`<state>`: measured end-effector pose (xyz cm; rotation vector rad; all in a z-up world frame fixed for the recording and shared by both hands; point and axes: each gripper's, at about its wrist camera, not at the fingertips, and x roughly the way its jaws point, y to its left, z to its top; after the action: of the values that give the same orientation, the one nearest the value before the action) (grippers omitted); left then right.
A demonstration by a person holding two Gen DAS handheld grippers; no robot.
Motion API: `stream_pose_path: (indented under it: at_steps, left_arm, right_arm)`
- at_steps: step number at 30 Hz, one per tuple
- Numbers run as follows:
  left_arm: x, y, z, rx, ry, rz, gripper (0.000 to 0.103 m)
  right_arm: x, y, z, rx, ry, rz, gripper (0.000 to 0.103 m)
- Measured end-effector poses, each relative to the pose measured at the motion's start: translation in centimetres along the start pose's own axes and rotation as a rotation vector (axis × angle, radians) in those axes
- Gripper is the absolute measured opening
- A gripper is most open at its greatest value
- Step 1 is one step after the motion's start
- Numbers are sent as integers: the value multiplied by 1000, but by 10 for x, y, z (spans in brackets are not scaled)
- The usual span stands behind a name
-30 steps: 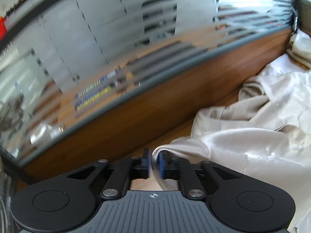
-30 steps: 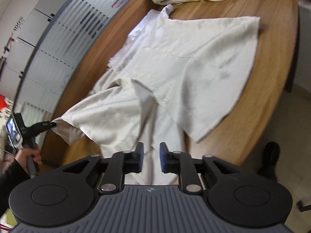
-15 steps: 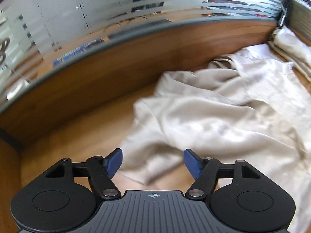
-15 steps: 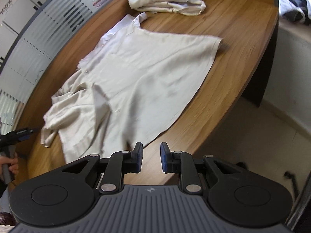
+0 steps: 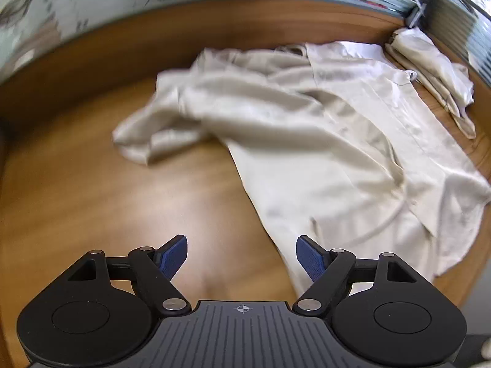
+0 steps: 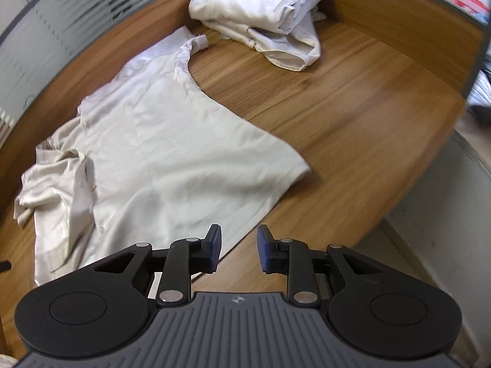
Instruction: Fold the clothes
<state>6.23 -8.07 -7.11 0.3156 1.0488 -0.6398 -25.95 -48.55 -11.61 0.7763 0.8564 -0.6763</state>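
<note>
Hovering above the wooden table point(image 5: 76, 202), the left gripper point(image 5: 241, 254) has its blue-padded fingers point(image 5: 173, 256) spread wide, with nothing between them but bare wood. Ahead of it and off to its right lies the cream shirt point(image 5: 322, 153), spread over the tabletop. The part of the shirt farthest ahead and to the left of this gripper is bunched into loose folds, while the part to its right lies flatter, and the hem comes close to the right finger without touching it. Farther ahead and to the right, near the table's raised back edge, sits a pile of folded clothes point(image 5: 435, 70), just beside the shirt's collar end.

The right gripper point(image 6: 237, 250) is held over the near edge of the same table point(image 6: 353, 116), its fingers point(image 6: 214, 247) a narrow gap apart and gripping nothing. The shirt point(image 6: 172, 159) lies ahead of it and to its left, its hem corner reaching almost under the left finger. From this side the body of the shirt looks mostly flat, with a crumpled sleeve section at the far left and the curved neckline pointing away from the gripper. Beyond the neckline, straight ahead and well apart from the gripper, rests the pile of folded clothes point(image 6: 267, 15). A frosted, striped glass wall point(image 6: 55, 30) runs behind the table to the left.
</note>
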Motion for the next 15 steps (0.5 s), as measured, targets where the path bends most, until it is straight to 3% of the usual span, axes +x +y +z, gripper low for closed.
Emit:
stream_pose_path:
  at_steps: [6, 15]
  left_arm:
    - [3, -29, -44, -109, 73, -16, 80]
    - [9, -65, -89, -194, 120, 75, 80]
  right_arm:
    - [29, -16, 39, -125, 56, -1, 39]
    - [64, -22, 68, -266, 108, 22, 55]
